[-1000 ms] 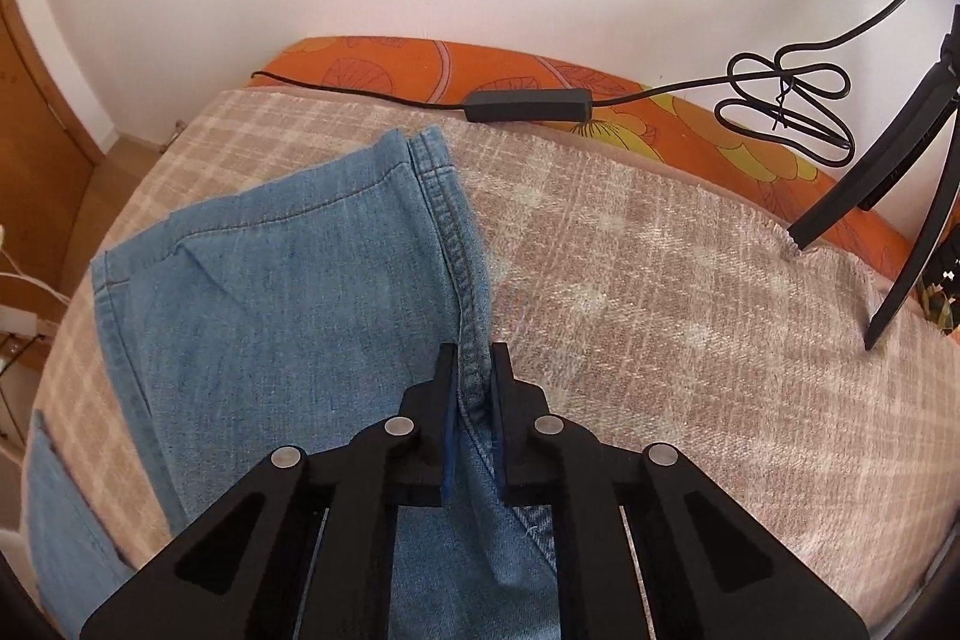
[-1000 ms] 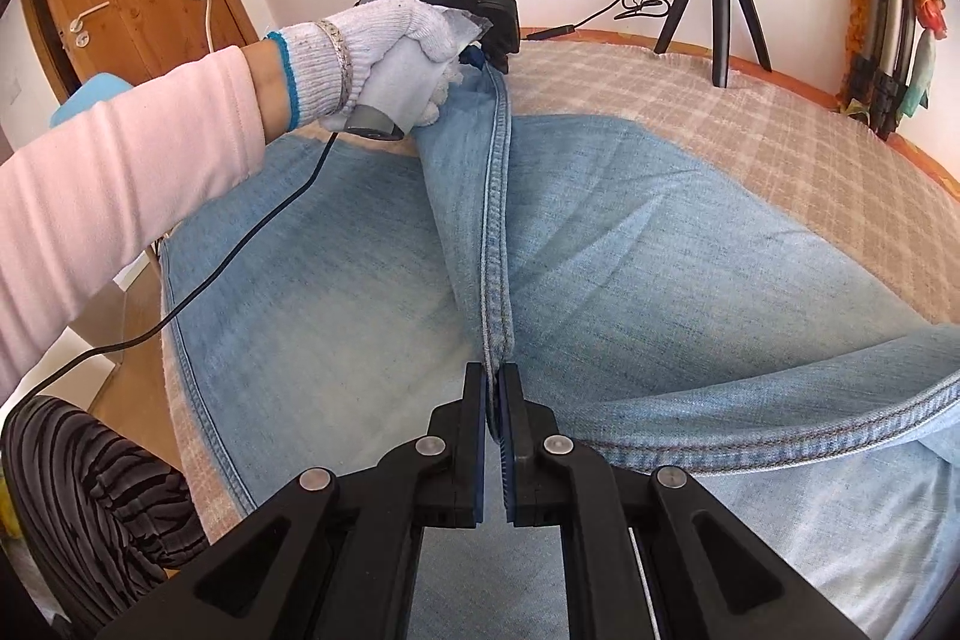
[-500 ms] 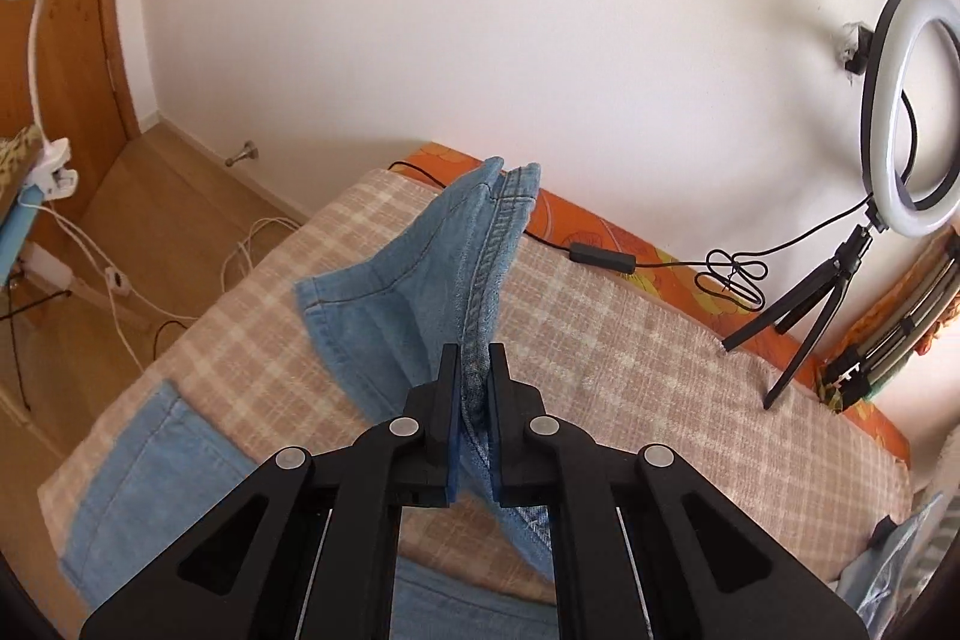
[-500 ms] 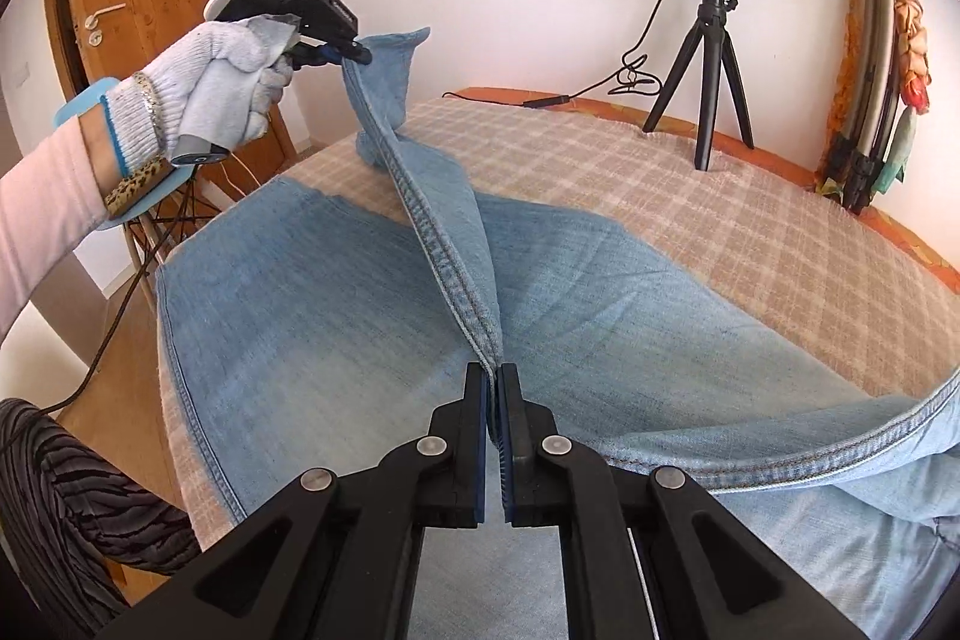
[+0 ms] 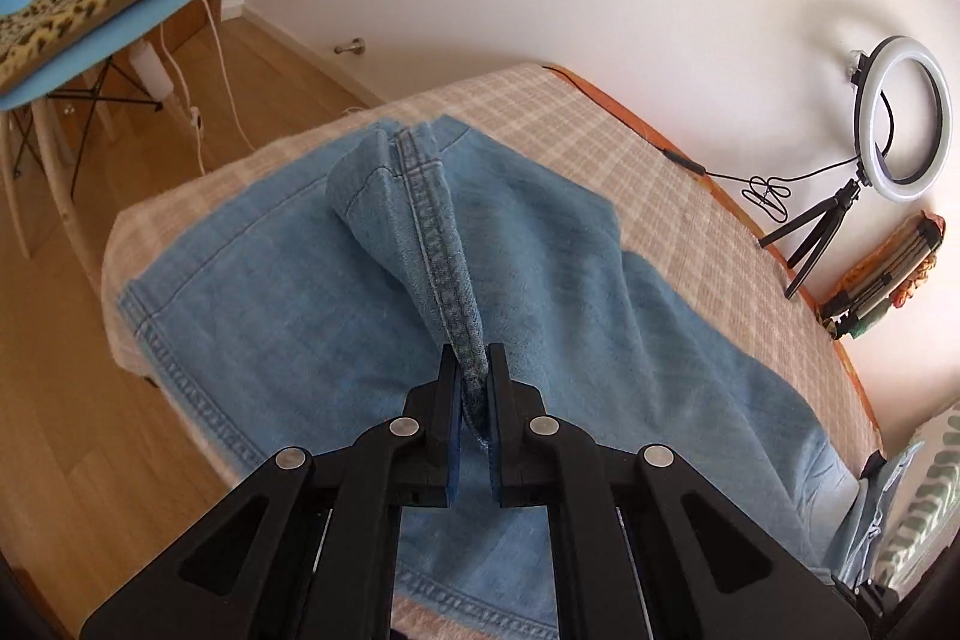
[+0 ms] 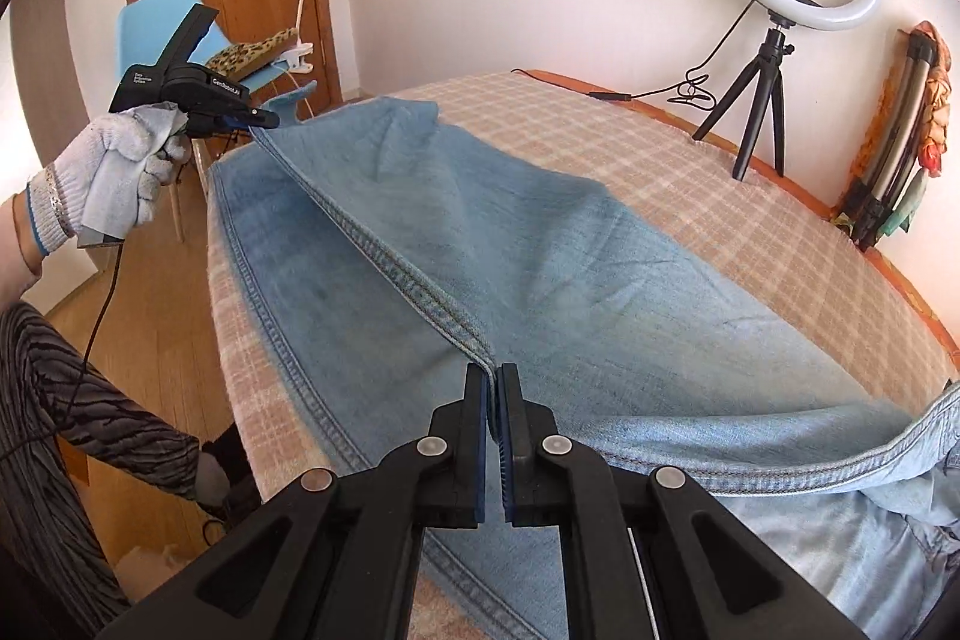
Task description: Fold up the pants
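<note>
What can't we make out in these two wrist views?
- Jeans waistband end: cut off by the right wrist view's right edge, bunched.
- Jeans' near hem: left wrist view, hidden behind left tongs.
- Right hand: in neither view; only right tongs show.
- Far leg end: blurred, left wrist view.

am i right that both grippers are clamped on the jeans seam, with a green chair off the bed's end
Nearly. Both the left gripper and right gripper are clamped on the jeans seam, but the chair is blue, as the left wrist view shows.
</note>
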Available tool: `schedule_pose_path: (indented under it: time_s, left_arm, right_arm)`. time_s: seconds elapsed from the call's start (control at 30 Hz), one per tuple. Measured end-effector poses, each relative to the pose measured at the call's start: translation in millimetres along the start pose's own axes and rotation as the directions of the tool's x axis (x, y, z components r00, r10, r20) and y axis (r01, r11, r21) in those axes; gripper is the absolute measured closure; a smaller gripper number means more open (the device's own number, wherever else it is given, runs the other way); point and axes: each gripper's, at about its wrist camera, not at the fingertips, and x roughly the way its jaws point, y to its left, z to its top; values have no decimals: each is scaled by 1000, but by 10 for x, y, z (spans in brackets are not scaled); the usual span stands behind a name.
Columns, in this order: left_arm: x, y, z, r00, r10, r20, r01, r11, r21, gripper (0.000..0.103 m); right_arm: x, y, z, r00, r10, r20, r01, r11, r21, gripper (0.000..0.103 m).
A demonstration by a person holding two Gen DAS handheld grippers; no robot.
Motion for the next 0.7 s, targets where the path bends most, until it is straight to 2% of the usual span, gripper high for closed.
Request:
schedule_pose_path:
  time_s: [0.1,0.2,0.3,0.37,0.4,0.43,0.5,0.53,0.57,0.6,0.7]
  left_arm:
    - [49,152,-148,1000,-11,-24,11,1000,-3,97]
    - [96,209,-154,999,-42,-28,41,999,-21,95]
    - [72,308,-136,999,-50,-11,49,998,-32,90]
    - [46,431,-112,998,-54,-7,54,998,-42,86]
    - [38,498,-101,998,-55,-2,55,997,-55,76]
    - [34,568,-87,998,-61,5,61,995,-73,70]
    - [60,730,-65,997,-83,-1,82,991,-108,70]
    - [84,804,-50,995,-96,-2,95,987,-132,70]
    - [108,868,-29,994,-111,-3,109,982,-156,70]
    - [125,926,-10,993,-120,0,118,978,-174,70]
    - [168,1052,21,988,-152,7,150,967,-204,70]
  right_arm:
    - [42,117,-103,999,0,-44,-2,999,-34,102]
    - [94,208,-146,997,-18,-81,13,998,-64,102]
    - [121,268,-121,991,-14,-129,2,996,-91,90]
    - [96,280,-47,989,27,-144,-36,997,-62,69]
    - [78,275,19,987,67,-143,-74,997,-39,68]
    - [38,287,91,986,99,-132,-102,994,-22,68]
    - [-46,339,262,986,136,-100,-138,990,-14,66]
    - [-78,364,365,986,146,-79,-148,989,-17,61]
    - [-94,386,473,986,157,-59,-159,987,-20,50]
    - [-87,413,590,986,163,-46,-164,986,-22,47]
    - [71,481,992,986,166,-33,-167,985,-43,45]
